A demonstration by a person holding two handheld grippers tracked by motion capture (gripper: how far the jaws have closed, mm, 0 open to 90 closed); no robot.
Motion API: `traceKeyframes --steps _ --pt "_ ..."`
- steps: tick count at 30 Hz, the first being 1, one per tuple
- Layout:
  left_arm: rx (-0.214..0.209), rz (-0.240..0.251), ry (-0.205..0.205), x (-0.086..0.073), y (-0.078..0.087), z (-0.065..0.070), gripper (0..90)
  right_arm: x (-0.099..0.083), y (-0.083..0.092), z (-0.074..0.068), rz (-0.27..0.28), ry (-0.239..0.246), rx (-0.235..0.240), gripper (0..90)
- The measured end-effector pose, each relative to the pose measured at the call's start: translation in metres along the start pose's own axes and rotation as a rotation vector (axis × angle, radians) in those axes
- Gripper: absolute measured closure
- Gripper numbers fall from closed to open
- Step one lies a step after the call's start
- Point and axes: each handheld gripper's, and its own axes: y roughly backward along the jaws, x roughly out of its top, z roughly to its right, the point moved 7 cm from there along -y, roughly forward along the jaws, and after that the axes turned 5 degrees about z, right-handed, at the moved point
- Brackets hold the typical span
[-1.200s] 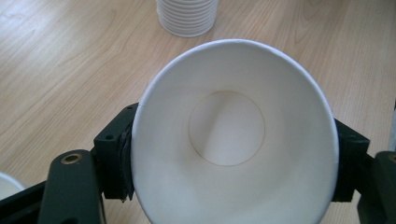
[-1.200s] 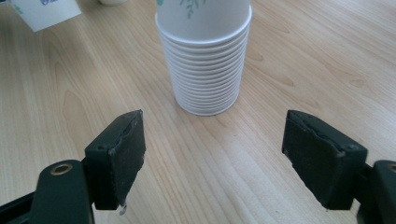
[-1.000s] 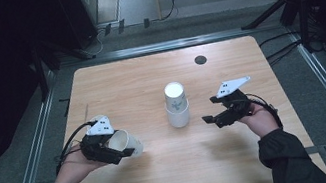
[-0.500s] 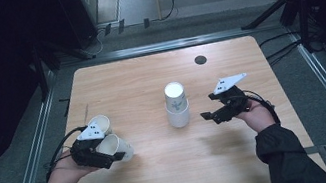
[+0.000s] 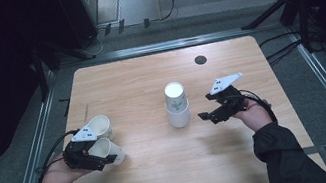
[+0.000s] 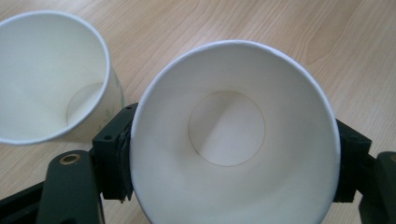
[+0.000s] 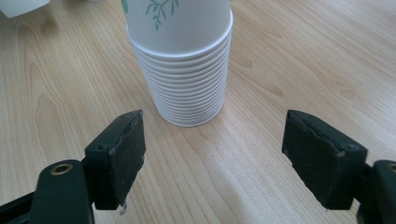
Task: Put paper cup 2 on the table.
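Observation:
My left gripper [image 5: 105, 155] is shut on a white paper cup [image 5: 114, 151] held on its side at the table's near left. Its mouth [image 6: 233, 140] faces the camera, and a black pad [image 6: 114, 154] presses on each flank. The jaws have just been opening slightly, with the cup still between them. A second cup [image 5: 99, 126] stands upright just beyond it [image 6: 46, 79]. A stack of upside-down cups [image 5: 176, 104] stands mid-table. My right gripper [image 5: 206, 105] is open to the right of the stack [image 7: 182, 60], with bare wood between its pads [image 7: 217, 154].
The wooden table [image 5: 147, 74] has a small black round hole [image 5: 200, 59] at its far right. A metal frame runs around the table, with cables and dark stands on the floor beyond. Bare wood lies between the two hands at the near edge.
My left hand has moved left and towards the near edge with its cup, uncovering the upright cup behind it. The right hand has stayed put.

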Motion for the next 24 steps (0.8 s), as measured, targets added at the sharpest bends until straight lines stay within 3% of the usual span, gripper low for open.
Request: traceKeyframes --steps 12,24 --pt "0.038 -0.082 0.019 -0.014 -0.006 -0.009 21.8 0.0 -0.001 -0.001 -0.006 0.001 0.0 21.8" --pt "0.072 -0.117 0.051 -0.018 -0.008 -0.016 20.1 0.0 -0.002 -0.001 -0.01 0.006 0.001 21.8"
